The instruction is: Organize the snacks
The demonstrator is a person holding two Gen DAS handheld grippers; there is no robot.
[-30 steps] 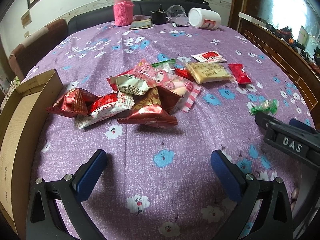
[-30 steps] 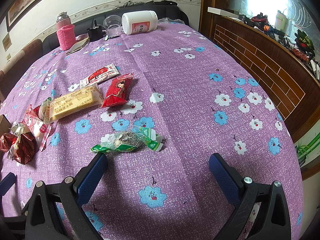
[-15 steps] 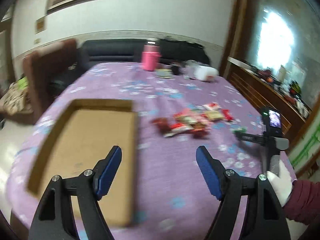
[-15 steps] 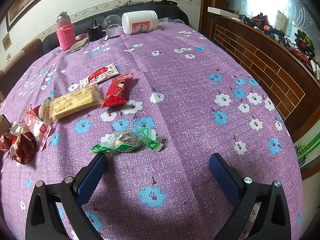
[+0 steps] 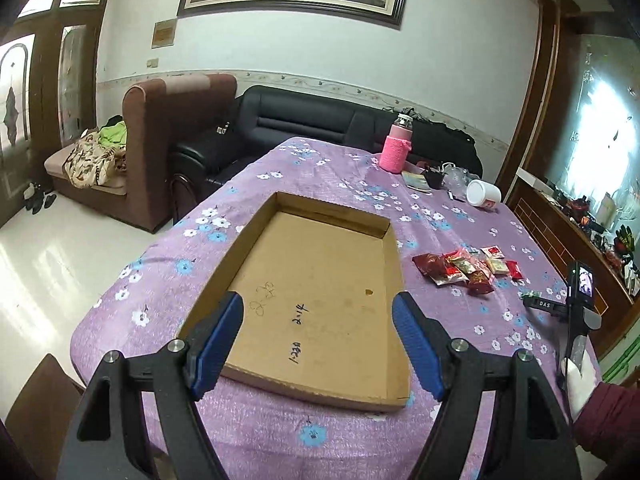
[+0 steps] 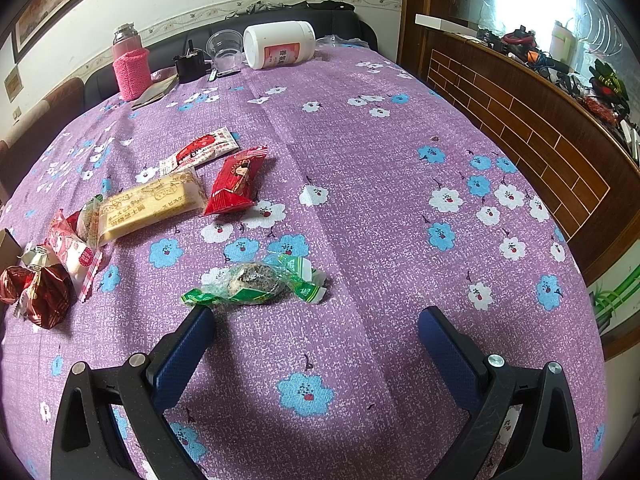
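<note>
My left gripper point(image 5: 318, 320) hangs open above the near end of an empty cardboard tray point(image 5: 332, 208), with nothing between its blue pads. Right of the tray lies the snack pile point(image 5: 468, 270). My right gripper point(image 6: 316, 320) is open low over the purple floral tablecloth point(image 6: 380, 220). A green-wrapped snack point(image 6: 256, 280) lies just beyond its left fingertip. Farther left are a yellow biscuit packet point(image 6: 152, 204), a red packet point(image 6: 236, 184), a red-and-white sachet point(image 6: 200, 150), a pink packet point(image 6: 74, 252) and red foil snacks point(image 6: 44, 292).
A pink-sleeved flask point(image 6: 130, 68), a plastic cup point(image 6: 224, 48) and a tipped white jar point(image 6: 278, 44) stand at the table's far end. A wooden sideboard point(image 6: 520, 120) runs along the right. A gloved hand point(image 5: 576, 376) holds the right gripper. Sofas point(image 5: 320, 128) stand behind the table.
My left gripper has risen and swung left, from over the snack pile to over the cardboard tray, and its jaws have narrowed a little. The right gripper has kept still.
</note>
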